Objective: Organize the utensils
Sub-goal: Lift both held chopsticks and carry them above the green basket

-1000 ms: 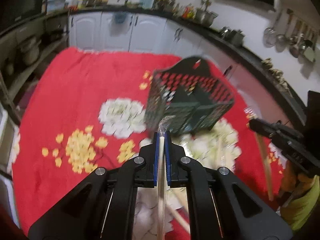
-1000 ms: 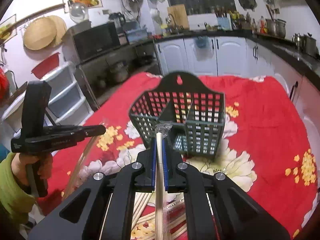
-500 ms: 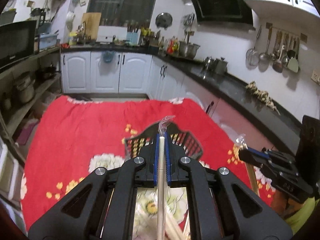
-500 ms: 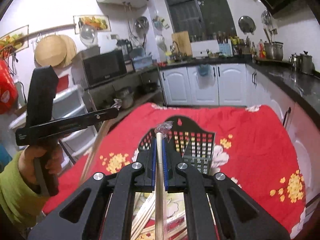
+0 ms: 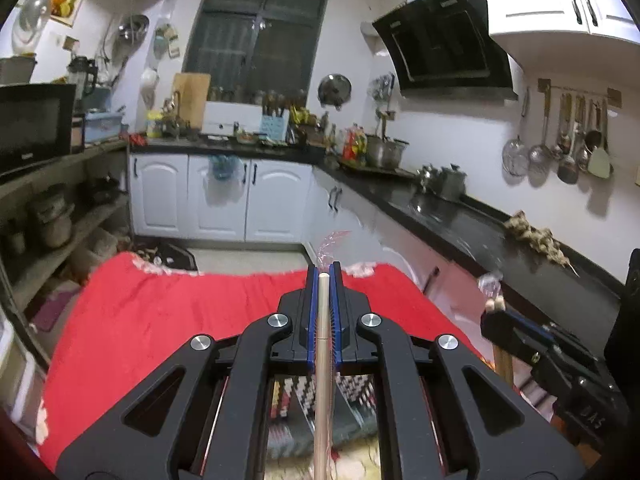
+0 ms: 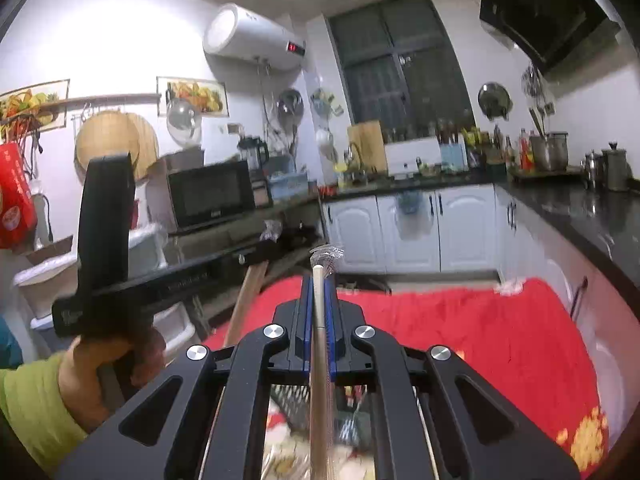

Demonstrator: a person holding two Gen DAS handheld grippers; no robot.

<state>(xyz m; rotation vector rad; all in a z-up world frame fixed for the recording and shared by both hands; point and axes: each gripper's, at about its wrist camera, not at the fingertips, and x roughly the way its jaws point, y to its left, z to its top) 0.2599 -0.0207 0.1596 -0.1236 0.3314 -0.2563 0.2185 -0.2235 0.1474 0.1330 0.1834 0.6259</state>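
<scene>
Kitchen was lit evenly from indoor light; window (image 5: 256,36) was dark. Edges were bent and vignetted by fisheye; slight motion blur was noted.

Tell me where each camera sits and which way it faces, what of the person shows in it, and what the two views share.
Left wrist: on the left gripper, facing nearly level across the red tablecloth toward the window; it clamps wrapped chopsticks; the right gripper shows at right.
Right wrist: on the right gripper, facing likewise, clamping its own chopsticks; the left hand and green sleeve show.
Shared: tablecloth, white cabinets, basket below.
</scene>
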